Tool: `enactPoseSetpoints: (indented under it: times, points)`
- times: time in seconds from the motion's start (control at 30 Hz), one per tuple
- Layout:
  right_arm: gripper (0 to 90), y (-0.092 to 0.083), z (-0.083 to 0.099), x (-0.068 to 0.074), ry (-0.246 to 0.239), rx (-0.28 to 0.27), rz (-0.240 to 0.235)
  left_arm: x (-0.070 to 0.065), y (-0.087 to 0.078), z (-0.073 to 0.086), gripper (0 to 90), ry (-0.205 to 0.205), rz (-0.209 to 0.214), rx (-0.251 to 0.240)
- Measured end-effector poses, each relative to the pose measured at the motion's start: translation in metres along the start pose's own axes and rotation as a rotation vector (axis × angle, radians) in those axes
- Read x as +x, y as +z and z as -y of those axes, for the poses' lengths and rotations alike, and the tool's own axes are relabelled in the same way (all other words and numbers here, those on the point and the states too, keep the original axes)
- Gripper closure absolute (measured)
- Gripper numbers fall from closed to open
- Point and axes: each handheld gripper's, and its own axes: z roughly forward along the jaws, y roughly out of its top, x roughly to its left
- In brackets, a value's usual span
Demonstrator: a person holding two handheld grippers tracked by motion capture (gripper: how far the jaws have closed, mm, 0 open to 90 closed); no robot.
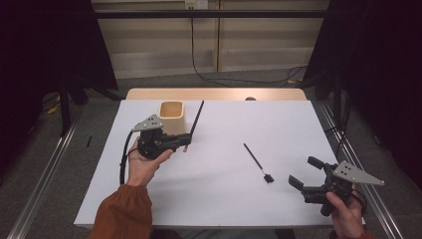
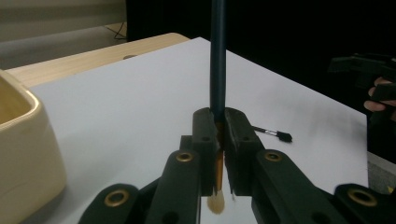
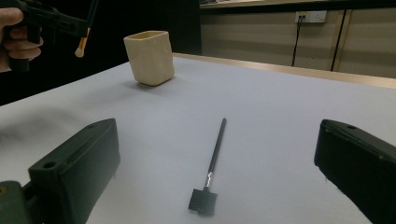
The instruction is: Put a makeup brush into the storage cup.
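Two brushes are in play on the white table (image 1: 219,199). Its cream cup (image 1: 172,115) stands at eleven o'clock, likely their holder. Just beside it, the left gripper (image 1: 185,140) pinches a dark-handled brush (image 1: 196,121), bristles down; the right gripper (image 1: 304,172) gapes wide and empty at four, facing the flat black brush (image 1: 258,162).

- My table (image 1: 298,124) has a white top, and a strip of light wood (image 1: 214,93) runs along its far edge.
- Beyond it the floor (image 1: 164,79) is grey, with black cables (image 1: 209,77) trailing across it.
- The far wall (image 1: 259,40) is pale, panelled in beige; a white socket (image 3: 310,16) sits on it, a cable hanging down from it.
- Dark curtains (image 1: 45,45) hang at both sides of me.
- Metal rails (image 1: 45,169) run along the floor on either side of the table.
- The light is dim and even.
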Motion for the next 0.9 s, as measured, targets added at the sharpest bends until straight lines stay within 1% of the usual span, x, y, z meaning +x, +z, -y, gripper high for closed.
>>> enactPoseSetpoints:
  times: [0.13,0.2,0.37,0.43,0.47,0.53,0.6,0.77,0.87,0.9]
  points:
    - [0.0,0.0,0.0,0.0,-0.002,0.002,-0.003,-0.009,0.002,-0.001,84.0,0.03,0.035,0.009]
    - [0.0,0.0,0.0,0.0,-0.002,0.001,-0.004,-0.014,0.004,-0.001,84.0,0.039,0.038,0.009]
    - [0.0,0.0,0.0,0.001,0.001,0.001,-0.009,-0.021,0.007,-0.001,84.0,0.03,0.067,0.022]
    - [0.0,0.0,0.0,0.001,-0.006,0.001,-0.013,-0.024,0.007,-0.001,84.0,0.026,0.082,0.014]
    - [0.0,0.0,0.0,0.002,-0.006,0.0,-0.014,-0.026,0.007,-0.001,84.0,0.03,0.083,0.019]
    - [0.0,0.0,-0.001,0.002,0.0,-0.001,-0.015,-0.028,0.007,-0.001,84.0,0.027,0.087,0.01]
    - [0.0,0.001,-0.001,0.002,-0.007,0.001,-0.014,-0.029,0.007,-0.002,84.0,0.023,0.093,0.01]
    - [0.0,0.001,-0.001,0.003,-0.011,0.002,-0.026,-0.037,0.016,-0.002,84.0,0.038,0.123,0.044]
    - [0.0,0.002,-0.001,0.003,-0.01,0.004,-0.03,-0.042,0.023,-0.005,84.0,0.062,0.142,0.071]
    - [0.0,0.002,-0.001,0.003,-0.006,0.007,-0.028,-0.042,0.025,-0.007,84.0,0.064,0.153,0.074]
